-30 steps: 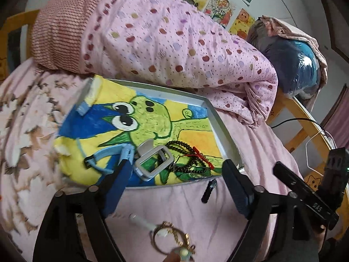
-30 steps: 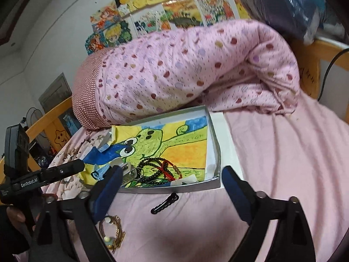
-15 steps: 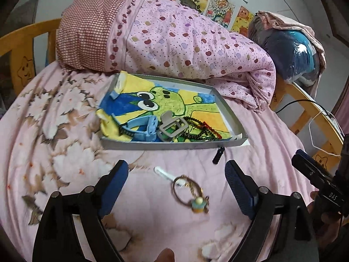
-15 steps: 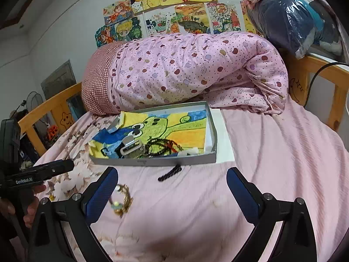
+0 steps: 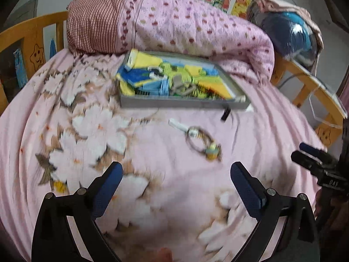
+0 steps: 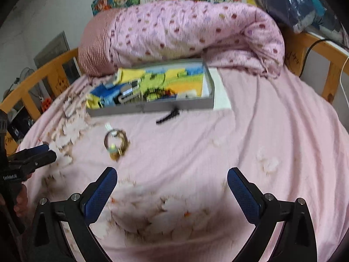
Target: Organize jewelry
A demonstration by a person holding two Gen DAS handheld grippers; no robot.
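A grey tray [image 5: 174,104] with a frog picture lining lies on the pink bed, also in the right wrist view [image 6: 152,108]. It holds a blue band [image 5: 152,86], a silver clasp [image 5: 181,87] and dark beads [image 5: 202,90]. On the sheet in front lie a gold bracelet with a charm [image 5: 201,143] [image 6: 116,143], a white clip [image 5: 177,124] and a black hair clip [image 5: 225,113] [image 6: 167,118]. My left gripper [image 5: 176,181] and right gripper [image 6: 172,185] are open and empty, well back from these things.
A rolled pink dotted quilt [image 5: 185,28] lies behind the tray. Wooden bed rails [image 5: 32,41] [image 6: 322,65] ring the bed. A blue plastic-wrapped bundle [image 5: 288,32] sits at the back right. A white card [image 6: 220,91] lies beside the tray.
Both grippers have pulled back and away from the tray, so the tray and the loose jewelry look smaller and farther. The current frames are motion-blurred. Nothing was picked up.
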